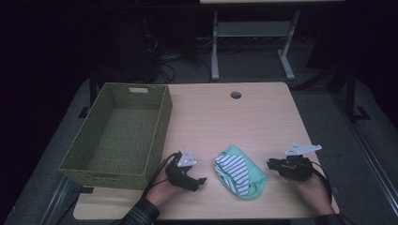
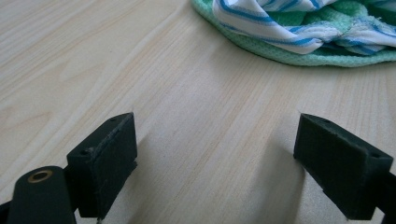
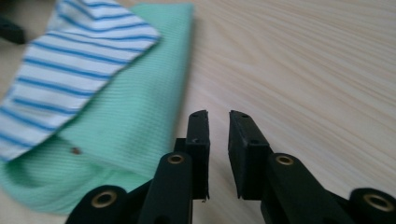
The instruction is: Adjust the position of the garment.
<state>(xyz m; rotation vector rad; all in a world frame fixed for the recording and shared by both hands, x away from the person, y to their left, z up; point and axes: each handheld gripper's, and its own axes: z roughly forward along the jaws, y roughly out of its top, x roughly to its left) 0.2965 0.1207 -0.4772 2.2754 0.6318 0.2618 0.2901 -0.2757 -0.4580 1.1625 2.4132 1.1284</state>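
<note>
Fingers of the left gripper (image 1: 199, 180) are spread wide and empty; those of the right gripper (image 1: 271, 163) are parted by a narrow gap, nothing between. The folded cloth (image 1: 240, 171) lies on the table (image 1: 225, 117) between both, its long axis running far-left to near-right, slightly nearer the left gripper.

green garment (image 1: 256, 183) with striped cloth (image 1: 233, 169) bundled, table's near edge.

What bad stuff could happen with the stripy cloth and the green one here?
1. The striped cloth lies loose on the green cloth, so lifting one might drag or drop the other.
2. The pile sits near the table front edge and could slide off.
3. The right tool is barely open and may pinch too little.
</note>
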